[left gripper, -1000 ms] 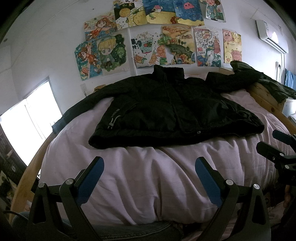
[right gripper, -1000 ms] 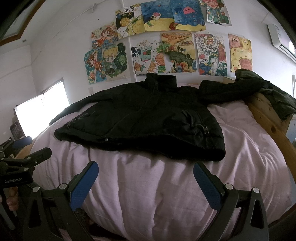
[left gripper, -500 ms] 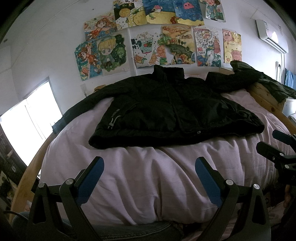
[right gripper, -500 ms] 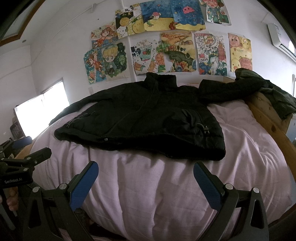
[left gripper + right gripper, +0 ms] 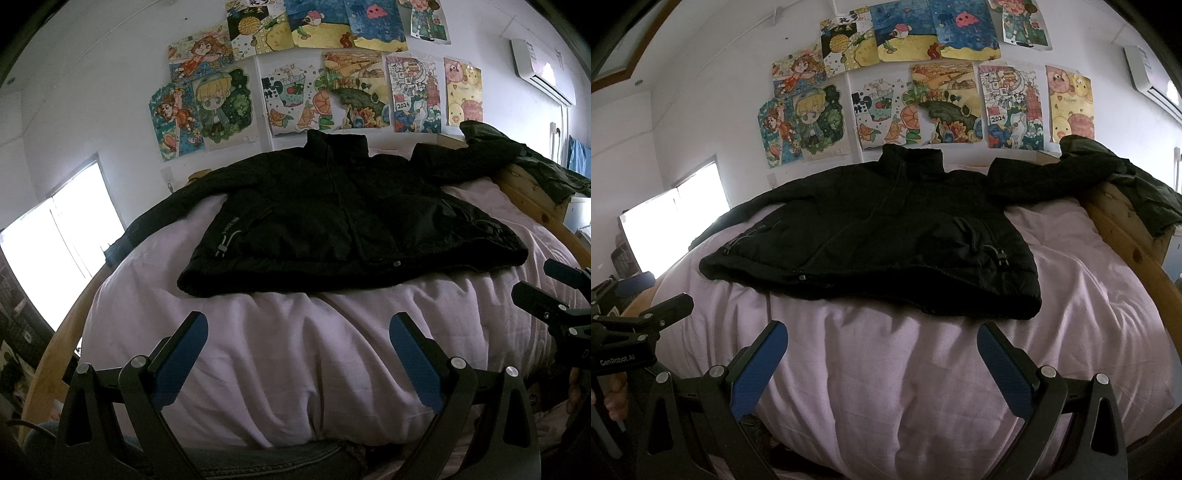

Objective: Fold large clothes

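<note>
Black jacket [image 5: 332, 221] spread flat across the far half of the pink duvet [image 5: 295, 350], front up. Collar toward the bed's head edge, hem toward the foot — sleeves reaching out to both side edges, long axis crosswise. Left gripper [image 5: 295, 354] and right gripper [image 5: 882, 362] both spread wide, holding nothing, hovering near the foot edge, well short of the hem.

Home bedroom, wooden-framed bed [image 5: 532, 192] with pink duvet [image 5: 295, 350], children's drawings [image 5: 923, 92] taped to wall, air conditioner [image 5: 543, 70]
</note>
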`<move>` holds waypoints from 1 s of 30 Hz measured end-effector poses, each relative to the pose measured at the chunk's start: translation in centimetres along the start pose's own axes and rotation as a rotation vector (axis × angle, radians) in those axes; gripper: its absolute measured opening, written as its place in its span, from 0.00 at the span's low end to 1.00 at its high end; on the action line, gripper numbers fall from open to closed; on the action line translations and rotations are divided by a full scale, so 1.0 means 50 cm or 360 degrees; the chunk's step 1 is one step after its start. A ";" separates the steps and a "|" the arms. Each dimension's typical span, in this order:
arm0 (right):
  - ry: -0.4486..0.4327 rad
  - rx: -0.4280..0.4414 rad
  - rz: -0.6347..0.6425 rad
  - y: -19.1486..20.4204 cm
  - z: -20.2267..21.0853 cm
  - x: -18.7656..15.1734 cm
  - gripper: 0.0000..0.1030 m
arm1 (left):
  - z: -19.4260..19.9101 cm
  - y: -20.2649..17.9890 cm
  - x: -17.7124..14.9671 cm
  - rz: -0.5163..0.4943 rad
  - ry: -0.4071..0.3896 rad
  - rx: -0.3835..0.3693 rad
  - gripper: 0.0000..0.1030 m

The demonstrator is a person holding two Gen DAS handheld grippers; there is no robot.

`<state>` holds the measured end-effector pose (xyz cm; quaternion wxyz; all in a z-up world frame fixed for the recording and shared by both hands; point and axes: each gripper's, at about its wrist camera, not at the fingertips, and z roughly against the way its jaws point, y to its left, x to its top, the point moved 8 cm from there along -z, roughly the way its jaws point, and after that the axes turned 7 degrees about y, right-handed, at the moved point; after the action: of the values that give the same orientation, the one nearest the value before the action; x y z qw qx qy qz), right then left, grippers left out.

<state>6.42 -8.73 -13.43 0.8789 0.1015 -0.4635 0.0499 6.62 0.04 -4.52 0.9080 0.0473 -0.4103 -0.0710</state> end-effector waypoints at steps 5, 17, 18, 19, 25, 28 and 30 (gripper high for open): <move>0.0001 -0.0001 -0.0002 -0.001 -0.001 0.000 1.00 | 0.000 0.000 0.000 0.0002 0.0000 0.0002 0.94; -0.0016 -0.0010 -0.0007 -0.007 0.004 0.017 1.00 | 0.000 0.000 0.000 0.0001 0.0002 0.0006 0.94; -0.0017 -0.0012 -0.0008 -0.009 0.004 0.008 1.00 | -0.001 0.000 0.000 -0.0001 0.0004 0.0007 0.94; -0.0018 -0.0014 -0.0015 -0.010 0.005 0.009 1.00 | -0.002 0.000 -0.001 -0.0003 0.0008 0.0008 0.94; 0.0020 0.0028 -0.0092 -0.015 0.012 0.004 1.00 | -0.017 -0.003 -0.012 -0.0019 0.0029 0.0030 0.94; 0.0026 0.0018 -0.0130 -0.022 0.029 0.018 1.00 | -0.030 0.004 -0.005 0.0015 0.0082 -0.0008 0.94; 0.0034 0.0023 -0.0146 -0.032 0.044 0.036 1.00 | -0.035 0.009 0.000 0.0045 0.0139 -0.0058 0.94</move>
<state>5.93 -10.78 -10.94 0.8844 0.1284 -0.4485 0.0141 7.97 0.54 -5.58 0.9266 0.0281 -0.3695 -0.0634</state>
